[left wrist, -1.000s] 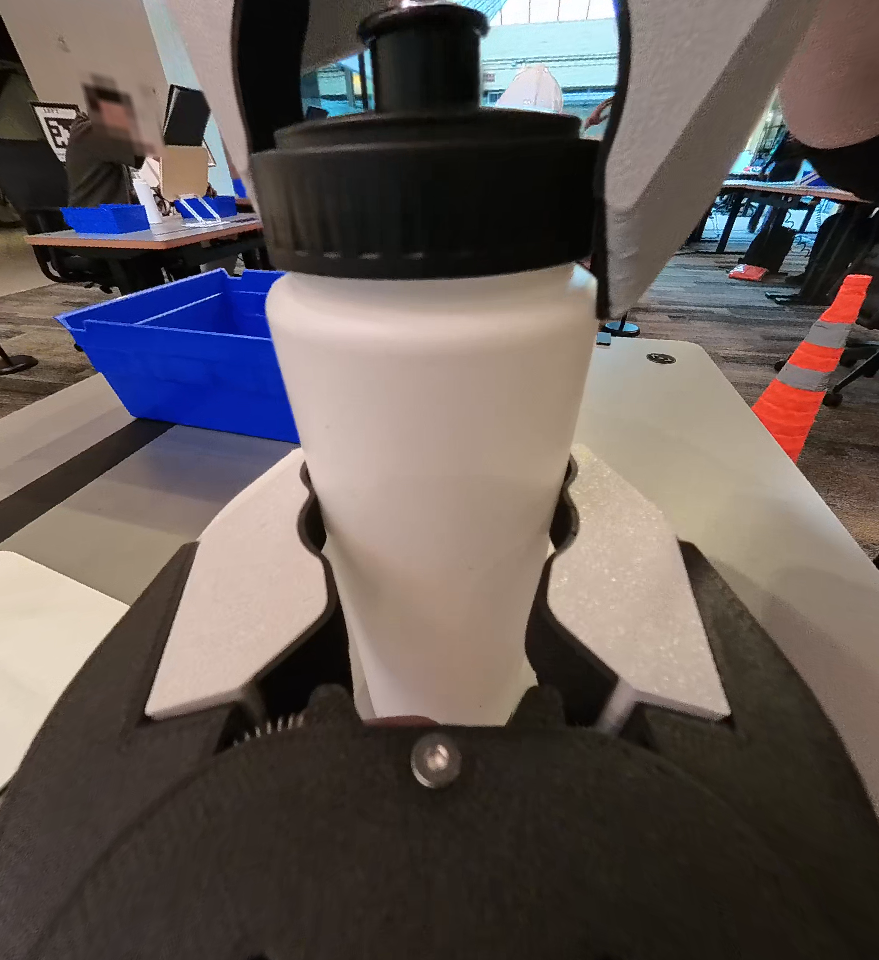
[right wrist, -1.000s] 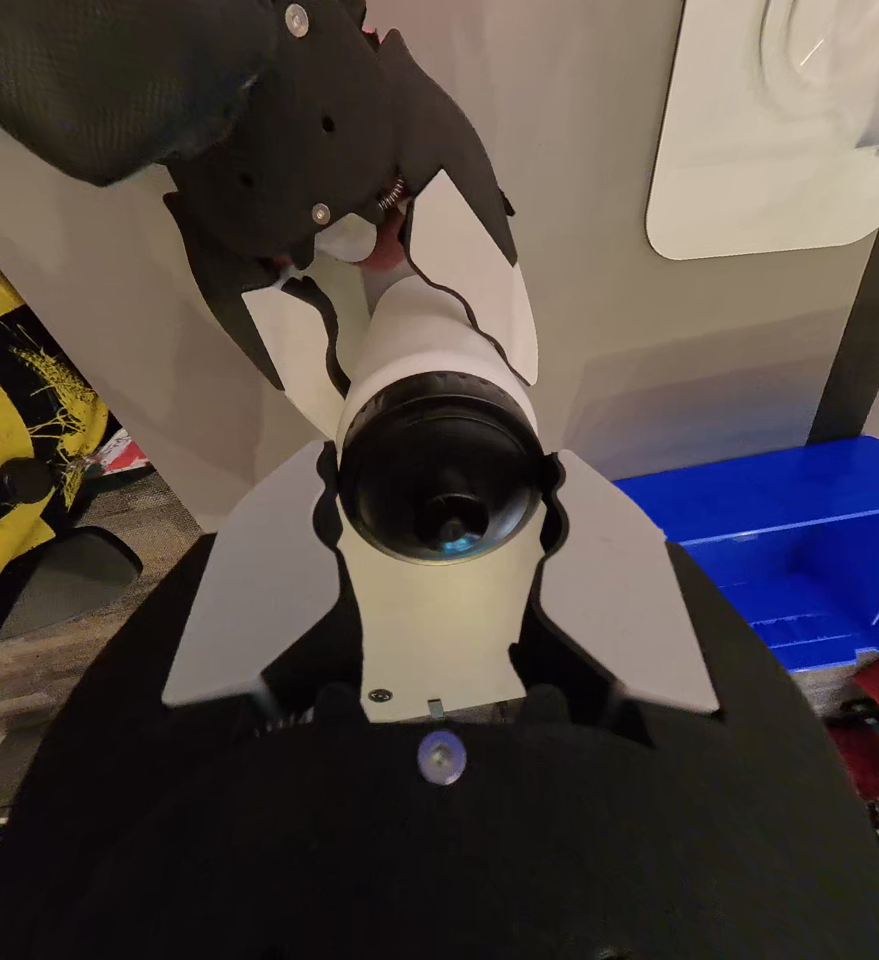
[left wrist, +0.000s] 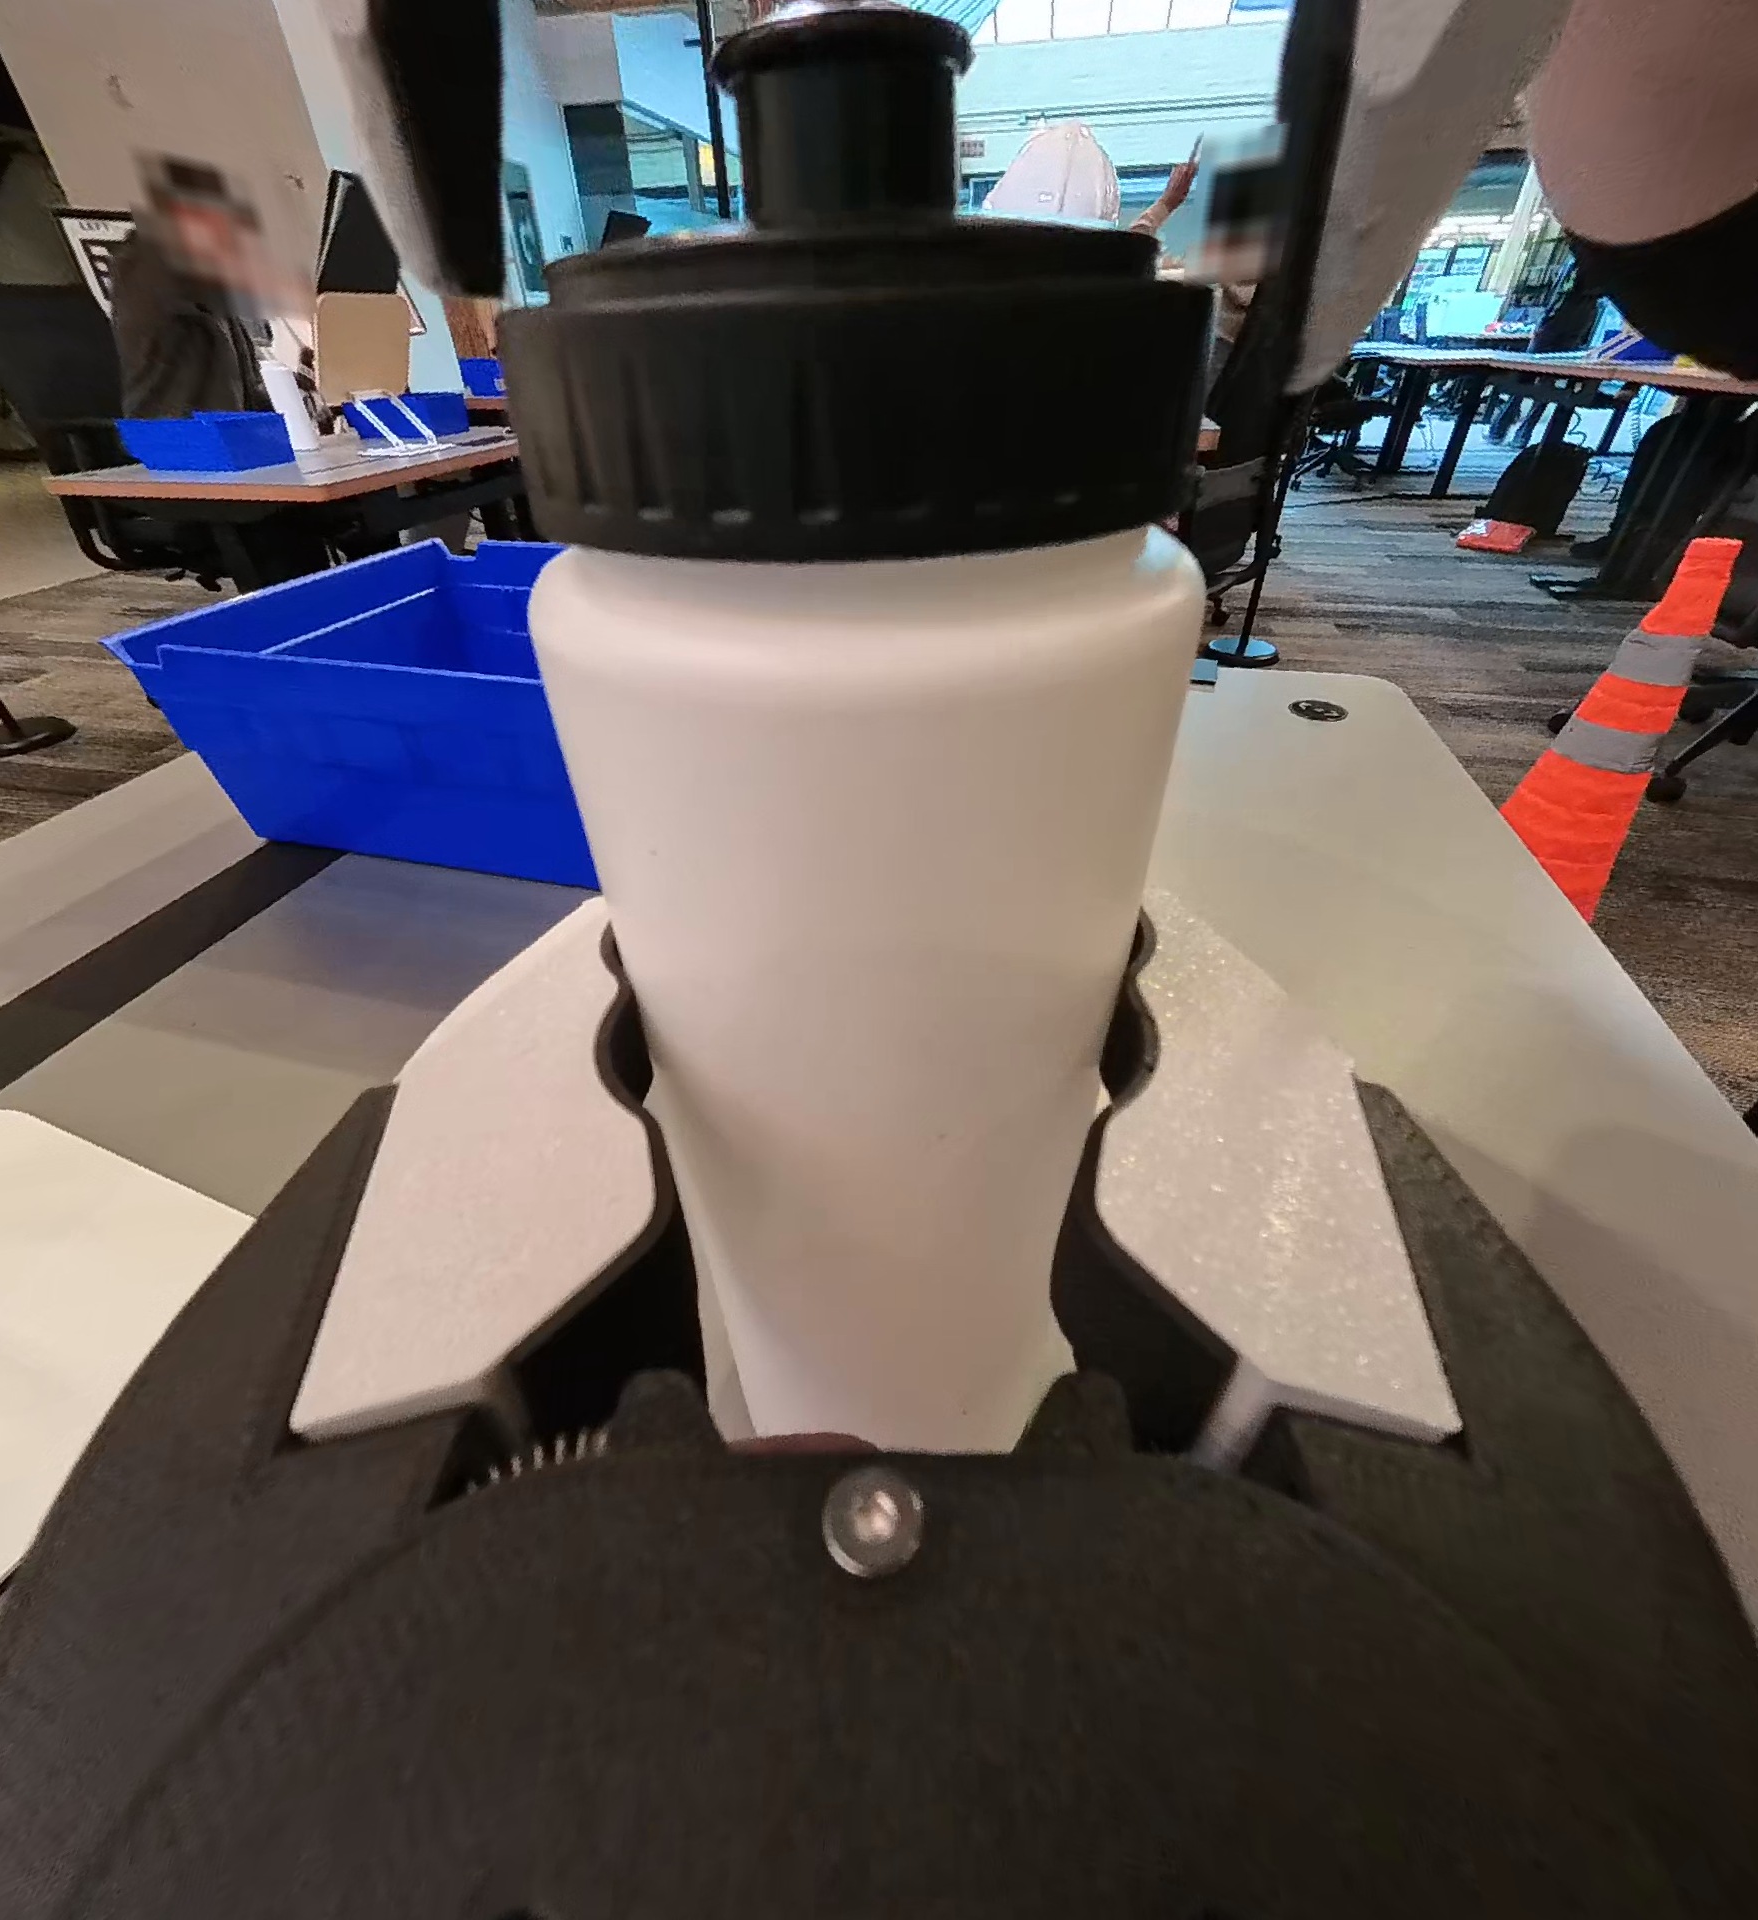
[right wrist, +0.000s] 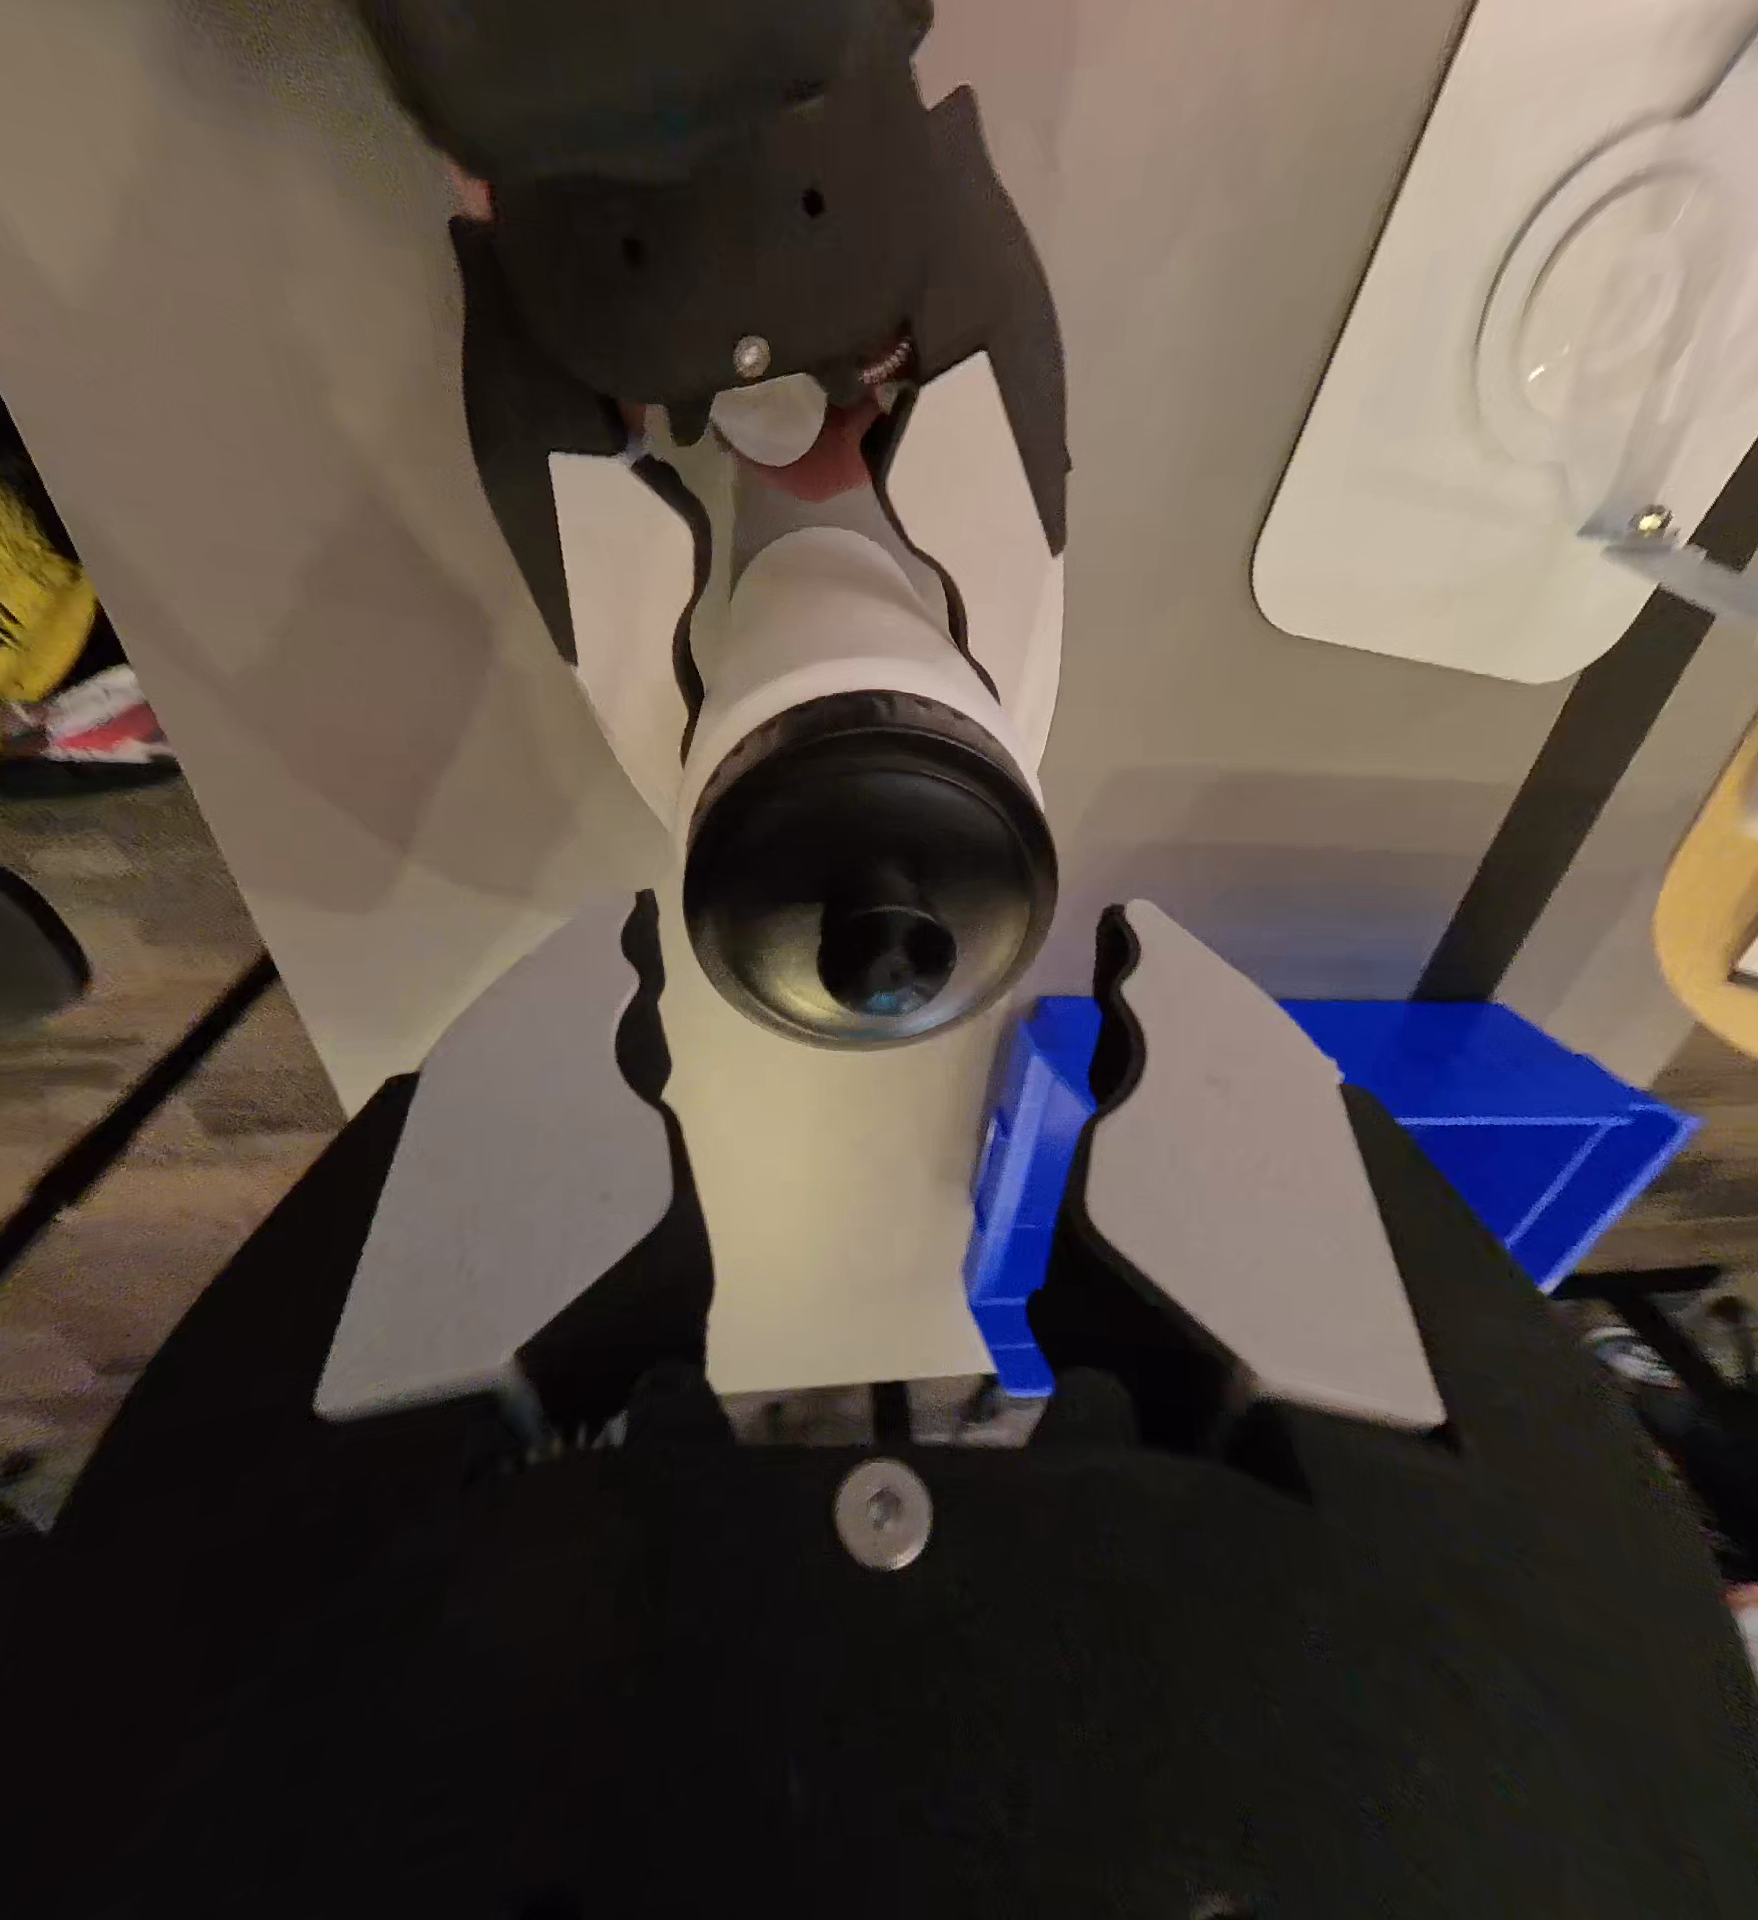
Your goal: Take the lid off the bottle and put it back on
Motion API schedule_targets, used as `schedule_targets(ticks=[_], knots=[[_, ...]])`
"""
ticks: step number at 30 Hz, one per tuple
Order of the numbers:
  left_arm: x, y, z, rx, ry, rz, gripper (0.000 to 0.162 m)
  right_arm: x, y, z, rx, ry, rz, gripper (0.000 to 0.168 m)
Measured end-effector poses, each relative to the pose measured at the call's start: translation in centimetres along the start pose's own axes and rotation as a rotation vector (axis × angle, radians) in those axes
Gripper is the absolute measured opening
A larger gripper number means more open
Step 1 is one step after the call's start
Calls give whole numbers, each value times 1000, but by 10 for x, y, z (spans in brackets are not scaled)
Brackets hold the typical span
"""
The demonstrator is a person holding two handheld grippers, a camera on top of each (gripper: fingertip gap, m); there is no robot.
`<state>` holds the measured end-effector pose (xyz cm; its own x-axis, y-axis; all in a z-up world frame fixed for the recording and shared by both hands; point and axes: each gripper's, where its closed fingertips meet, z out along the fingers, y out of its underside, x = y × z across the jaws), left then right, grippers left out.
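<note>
A white bottle (left wrist: 854,883) with a black spouted lid (left wrist: 854,395) stands upright over the grey table (left wrist: 1374,935). My left gripper (left wrist: 875,997) is shut on the bottle's body. The lid sits on the bottle. In the right wrist view I look down on the lid (right wrist: 864,894) and the bottle (right wrist: 844,623). My right gripper (right wrist: 880,920) is open, its fingers spread wider than the lid and clear of it. Its fingers (left wrist: 1374,125) show above the lid in the left wrist view. The left gripper (right wrist: 854,644) shows beyond, holding the bottle.
A blue bin (left wrist: 366,707) stands on the table behind and left of the bottle; it also shows in the right wrist view (right wrist: 1477,1122). A white tray (left wrist: 44,1299) lies at the left. An orange cone (left wrist: 1623,727) stands on the floor to the right. Desks and a person are far behind.
My right gripper has opened, let go of the lid and drawn back above it. The lid stays on the bottle. The left gripper still holds the bottle.
</note>
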<state>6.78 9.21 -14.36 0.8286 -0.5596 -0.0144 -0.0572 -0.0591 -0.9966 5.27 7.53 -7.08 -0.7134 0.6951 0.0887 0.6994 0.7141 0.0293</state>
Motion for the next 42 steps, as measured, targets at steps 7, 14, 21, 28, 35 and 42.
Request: schedule_targets(ticks=[7, 14, 21, 28, 35, 42], knots=[[0, 0, 0, -1, 0, -1, 86, -3, 3, 9, -45, -36, 101, 71], [0, 0, 0, 0, 3, 2, 86, -4, 2, 9, -14, -96, 251, 72], [0, 0, 1, -2, 4, 3, 86, 0, -1, -3, 15, 0, -21, 73], [0, 0, 1, -6, 4, 3, 86, -3, -1, 0, 12, -28, 30, 65], [3, 0, 3, -10, 6, 2, 86, -6, 1, 1, 11, -66, 318, 66], [3, 0, 2, -9, 10, 5, 86, -2, -2, -9, 54, -22, -12, 66]])
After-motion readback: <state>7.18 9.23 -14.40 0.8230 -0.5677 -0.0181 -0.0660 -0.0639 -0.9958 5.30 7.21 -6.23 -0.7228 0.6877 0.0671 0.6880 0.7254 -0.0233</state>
